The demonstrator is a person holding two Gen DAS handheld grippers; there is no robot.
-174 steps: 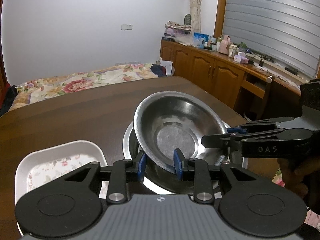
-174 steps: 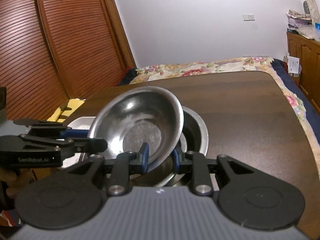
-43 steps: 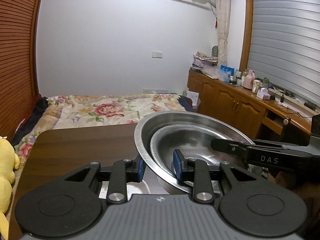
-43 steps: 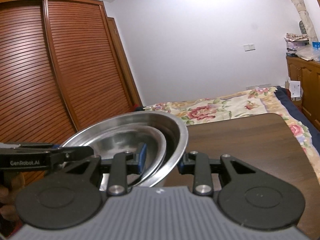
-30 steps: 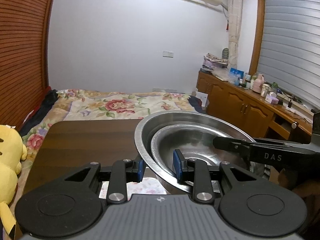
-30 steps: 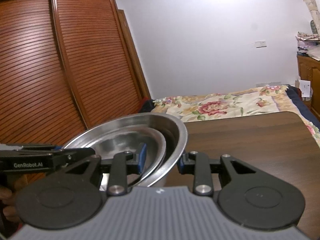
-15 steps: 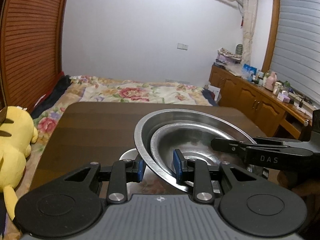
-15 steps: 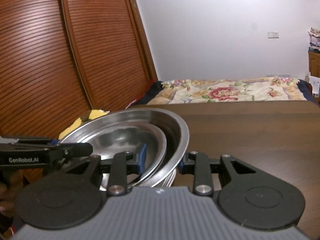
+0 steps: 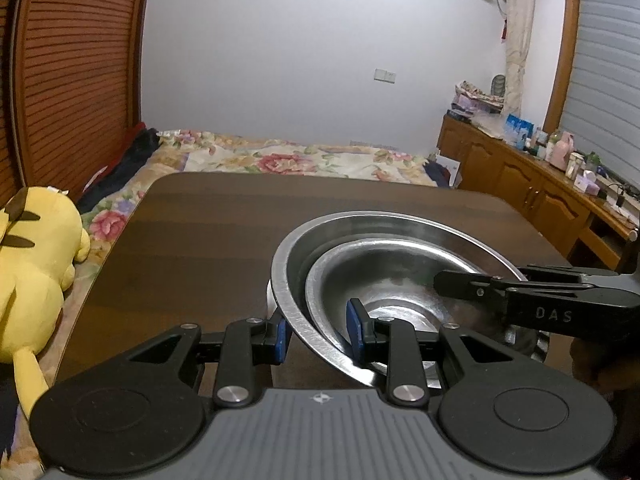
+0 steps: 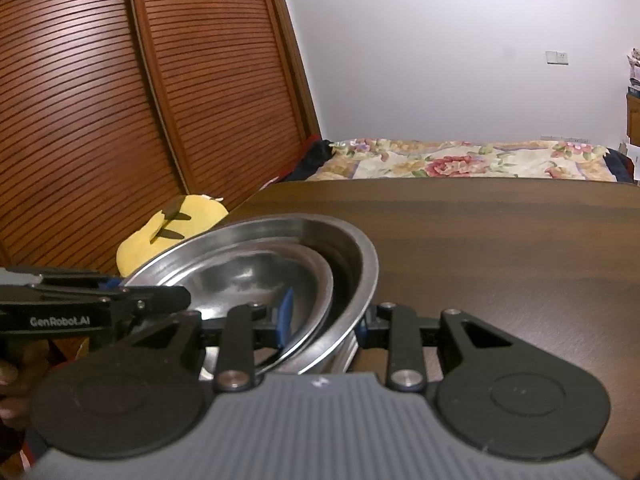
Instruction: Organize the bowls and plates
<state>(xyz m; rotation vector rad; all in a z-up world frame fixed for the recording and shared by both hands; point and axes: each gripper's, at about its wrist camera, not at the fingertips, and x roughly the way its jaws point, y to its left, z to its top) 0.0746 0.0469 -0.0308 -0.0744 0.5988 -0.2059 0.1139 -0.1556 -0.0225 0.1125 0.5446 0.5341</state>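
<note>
Two steel bowls sit nested, the smaller bowl (image 9: 384, 280) inside the larger bowl (image 9: 292, 264), low over the dark wooden table (image 9: 208, 232). My left gripper (image 9: 318, 331) is shut on their near rim, its blue pads on either side of the wall. In the left wrist view my right gripper (image 9: 520, 296) clamps the opposite rim. From the right wrist, the smaller bowl (image 10: 248, 272) and larger bowl (image 10: 360, 256) sit between the shut pads of my right gripper (image 10: 323, 322), with my left gripper (image 10: 104, 306) at the far rim. A pale rim (image 9: 270, 298) peeks out underneath.
A yellow plush toy (image 9: 36, 264) lies off the table's left edge, also the yellow plush toy (image 10: 172, 220). A floral bed (image 9: 300, 158) lies beyond the table. Slatted wardrobe doors (image 10: 120, 100) stand at the left, wooden cabinets (image 9: 532, 196) at the right.
Both grippers have carried the nested bowls leftward and lower over the table. The views swung left, bringing the plush toy and wardrobe into sight.
</note>
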